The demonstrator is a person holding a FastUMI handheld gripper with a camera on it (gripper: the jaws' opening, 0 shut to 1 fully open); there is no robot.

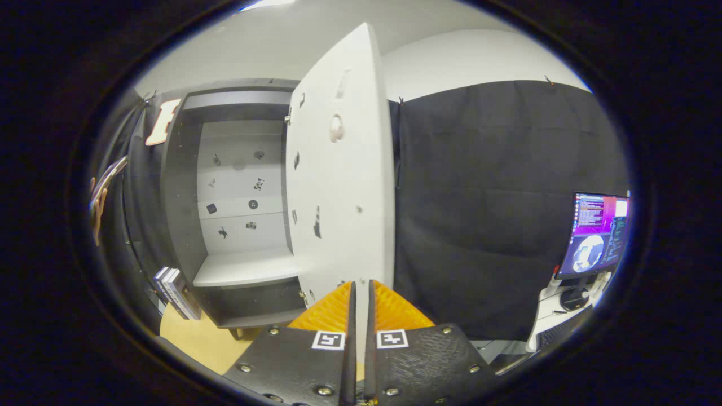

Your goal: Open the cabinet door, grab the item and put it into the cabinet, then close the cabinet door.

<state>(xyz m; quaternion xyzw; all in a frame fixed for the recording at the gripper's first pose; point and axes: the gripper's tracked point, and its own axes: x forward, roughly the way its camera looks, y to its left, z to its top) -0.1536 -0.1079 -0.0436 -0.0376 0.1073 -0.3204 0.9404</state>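
Cabinet door [344,169] swung open, standing upright, its free edge pinched between the nearly closed tongs [361,293]. Open cabinet [237,192] lies left of the door, its shelf bare; books [176,293] lean by its lower left corner on the desk [192,338]. Which item goes in is unclear.

White cabinet door [338,169]; grey cabinet [180,186] with white back panel bearing small black marks; tan table [192,335]; black cloth wall [496,208].
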